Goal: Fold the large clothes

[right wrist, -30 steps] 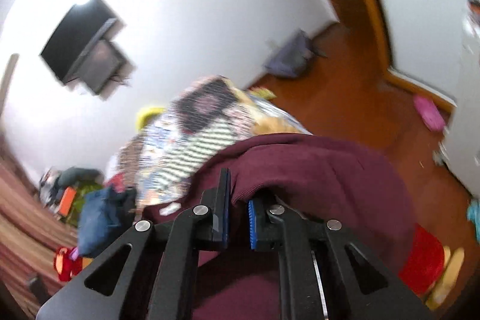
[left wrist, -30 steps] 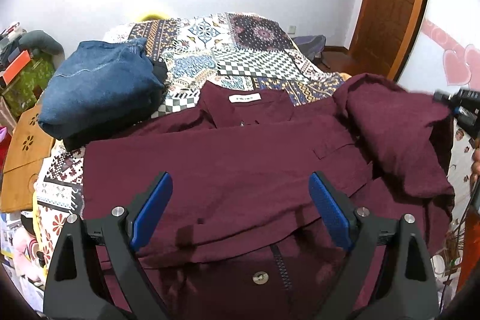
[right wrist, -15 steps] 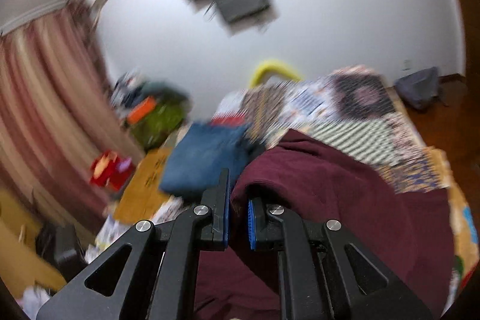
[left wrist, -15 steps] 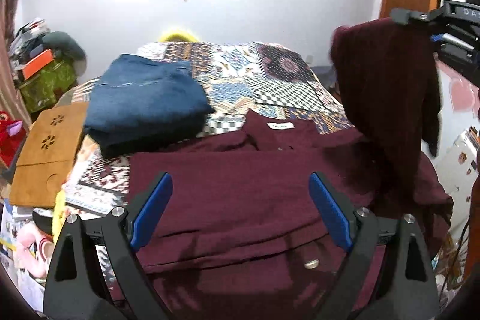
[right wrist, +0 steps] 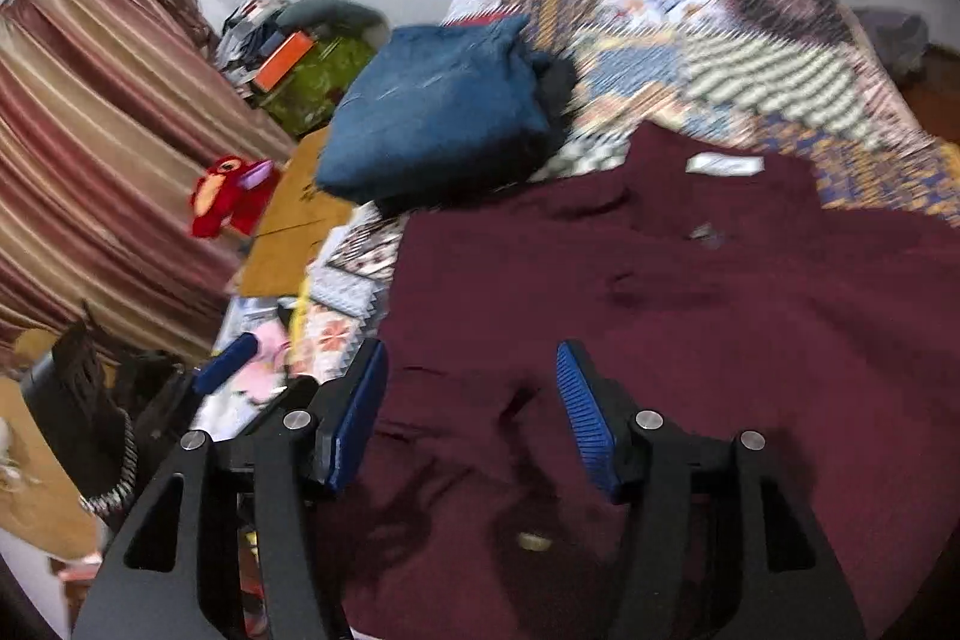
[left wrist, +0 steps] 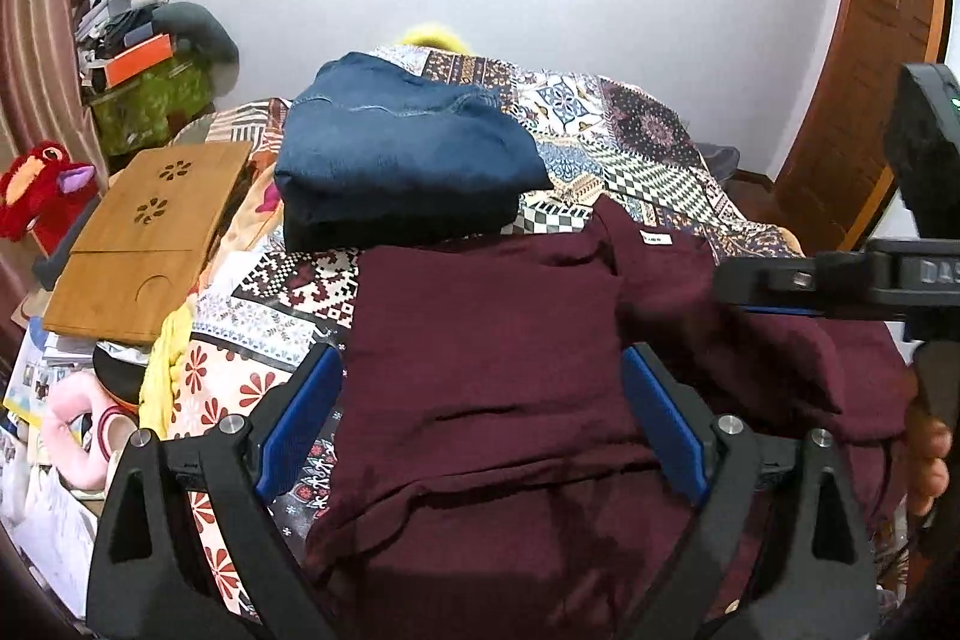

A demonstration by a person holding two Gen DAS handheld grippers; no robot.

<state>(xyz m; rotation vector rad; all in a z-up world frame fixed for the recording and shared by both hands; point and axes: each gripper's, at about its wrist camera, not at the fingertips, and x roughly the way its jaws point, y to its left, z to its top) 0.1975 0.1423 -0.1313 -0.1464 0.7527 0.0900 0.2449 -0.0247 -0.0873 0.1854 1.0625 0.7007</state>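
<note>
A maroon shirt [left wrist: 492, 340] lies on the patterned bedspread [left wrist: 600, 124], collar and white label [left wrist: 655, 239] towards the far side. Its right part is folded over onto the body. It also fills the right wrist view [right wrist: 690, 316]. My left gripper [left wrist: 480, 418] is open and empty, hovering over the shirt's near left part. My right gripper [right wrist: 471, 412] is open and empty above the shirt's near part. It shows from the side at the right edge of the left wrist view [left wrist: 840, 280].
Folded blue jeans [left wrist: 396, 154] lie on the bed behind the shirt. A wooden lap tray [left wrist: 150, 238] rests at the bed's left edge. A red plush toy [left wrist: 42, 196], clutter, a striped curtain [right wrist: 90, 148] at left, a wooden door [left wrist: 864, 100] at right.
My right gripper carried the shirt's right part over leftward, laid it on the body and opened. The left gripper stayed open and shifted left.
</note>
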